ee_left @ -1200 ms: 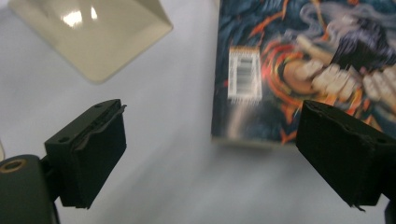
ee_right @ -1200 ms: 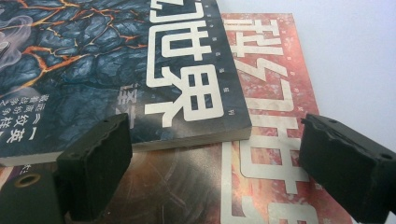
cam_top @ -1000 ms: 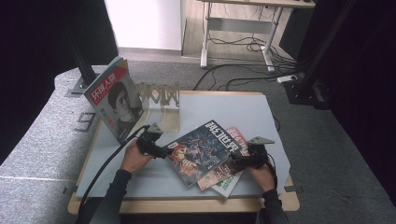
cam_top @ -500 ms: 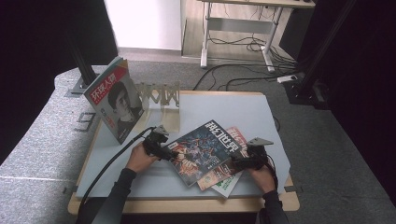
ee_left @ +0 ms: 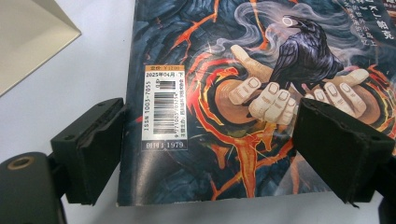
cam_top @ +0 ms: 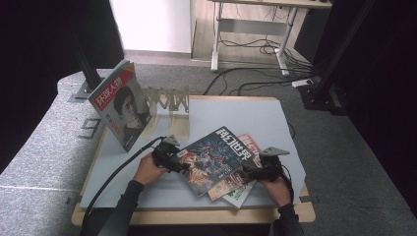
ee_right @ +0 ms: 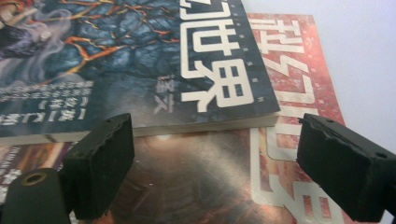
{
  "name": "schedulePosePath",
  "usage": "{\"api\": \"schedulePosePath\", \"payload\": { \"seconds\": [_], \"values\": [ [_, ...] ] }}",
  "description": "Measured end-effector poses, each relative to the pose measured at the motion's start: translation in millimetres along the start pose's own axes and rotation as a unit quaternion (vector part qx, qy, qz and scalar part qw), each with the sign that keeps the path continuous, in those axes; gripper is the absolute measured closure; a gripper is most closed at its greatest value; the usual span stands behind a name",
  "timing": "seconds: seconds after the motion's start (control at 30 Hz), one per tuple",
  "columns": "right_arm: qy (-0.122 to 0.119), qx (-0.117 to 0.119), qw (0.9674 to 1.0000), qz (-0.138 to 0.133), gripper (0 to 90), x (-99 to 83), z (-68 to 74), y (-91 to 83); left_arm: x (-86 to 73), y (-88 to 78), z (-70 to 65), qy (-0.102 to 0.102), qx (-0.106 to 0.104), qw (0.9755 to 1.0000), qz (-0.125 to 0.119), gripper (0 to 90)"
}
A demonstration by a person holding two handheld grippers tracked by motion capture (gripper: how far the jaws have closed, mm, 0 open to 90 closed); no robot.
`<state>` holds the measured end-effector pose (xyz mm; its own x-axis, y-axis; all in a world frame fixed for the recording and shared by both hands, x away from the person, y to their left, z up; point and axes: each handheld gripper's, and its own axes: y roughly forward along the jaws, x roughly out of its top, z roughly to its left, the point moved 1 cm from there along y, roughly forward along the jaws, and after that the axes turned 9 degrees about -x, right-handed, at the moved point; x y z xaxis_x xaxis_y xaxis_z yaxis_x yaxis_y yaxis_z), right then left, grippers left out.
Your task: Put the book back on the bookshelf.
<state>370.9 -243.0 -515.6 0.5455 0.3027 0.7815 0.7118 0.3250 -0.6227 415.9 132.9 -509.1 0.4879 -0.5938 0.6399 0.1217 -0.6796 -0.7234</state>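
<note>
A dark blue magazine with a raven and a hand on its cover tops a skewed stack on the white table. Under it lies a red-orange magazine, seen close in the right gripper view, and a green-white one peeks out at the bottom. My left gripper stands open at the dark magazine's left corner, its jaws spread wide either side of the barcode. My right gripper is open at the stack's right side, over the dark cover's edge and the red cover.
A magazine with a portrait cover stands upright at the table's far left, leaning by a pale wooden rack. A pale folded board corner lies near the left gripper. Cables trail from both grippers toward the table's front edge.
The left gripper has crept slightly right, onto the dark magazine's corner. The right gripper and the stack have hardly moved.
</note>
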Motion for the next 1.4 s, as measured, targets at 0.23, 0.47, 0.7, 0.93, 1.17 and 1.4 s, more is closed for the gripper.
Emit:
{"api": "schedulePosePath", "payload": {
  "seconds": [0.23,0.47,0.7,0.93,1.17,1.4],
  "values": [
    [0.000,0.025,0.9997,0.000,9.6,0.5,6.7,-1.4,-1.6,-0.6,-10.0,0.008,0.006,0.9999,0.009,9.8],
    [0.015,0.037,0.9992,0.003,2.0,0.4,13.8,-2.4,-9.2,-1.8,-23.6,0.014,0.014,0.9998,0.000,10.5],
    [0.012,0.047,0.9988,0.012,1.4,-2.0,20.0,-2.6,-16.4,-2.7,-37.1,0.024,0.015,0.9996,-0.004,11.8],
    [0.002,0.046,0.9989,0.012,2.4,0.2,23.7,0.3,-19.7,-3.1,-47.9,0.030,0.010,0.9995,-0.002,14.1],
    [-0.012,0.038,0.9991,0.014,5.5,3.9,29.4,7.7,-21.3,-1.5,-57.8,0.046,-0.001,0.9989,0.006,16.6],
    [-0.003,0.029,0.9995,0.010,6.8,7.0,23.2,13.6,-23.2,-1.4,-64.3,0.079,-0.007,0.9968,0.010,25.2]
  ]
}}
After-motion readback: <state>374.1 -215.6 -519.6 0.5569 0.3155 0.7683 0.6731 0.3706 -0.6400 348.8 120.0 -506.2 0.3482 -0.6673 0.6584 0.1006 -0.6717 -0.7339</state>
